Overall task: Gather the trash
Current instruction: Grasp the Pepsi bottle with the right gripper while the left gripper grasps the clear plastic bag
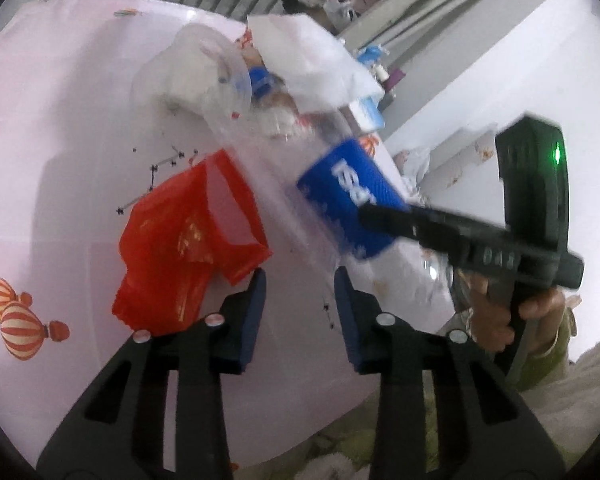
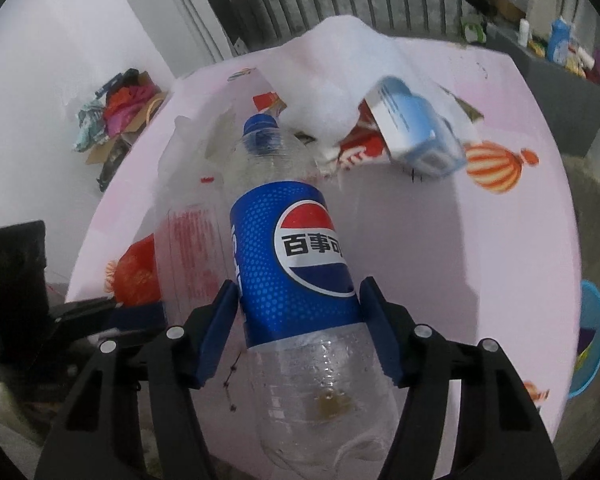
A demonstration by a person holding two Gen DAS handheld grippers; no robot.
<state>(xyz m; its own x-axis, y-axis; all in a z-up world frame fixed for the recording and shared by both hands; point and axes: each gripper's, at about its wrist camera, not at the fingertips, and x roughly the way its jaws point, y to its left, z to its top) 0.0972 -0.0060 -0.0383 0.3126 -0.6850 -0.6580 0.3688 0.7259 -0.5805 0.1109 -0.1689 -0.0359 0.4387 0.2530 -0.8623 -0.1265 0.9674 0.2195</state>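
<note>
While the right gripper (image 2: 298, 332) pinches a clear Pepsi bottle (image 2: 296, 264) at its blue label, the left gripper (image 1: 300, 312) hangs partly spread over the pink table (image 1: 60, 160), holding nothing. Beside it lies a red bag (image 1: 188, 240); farther off, white wrappers (image 1: 308, 60) and a small box (image 2: 416, 136).

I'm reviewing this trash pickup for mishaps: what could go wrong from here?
1. The right gripper straddles the Pepsi bottle on its slick label; the round, empty bottle could squirt out or crumple.
2. The clear plastic container and white tissue lie against the bottle's neck, so lifting may drag them along.
3. The left gripper has nothing between its pads and may miss the red bag.
</note>
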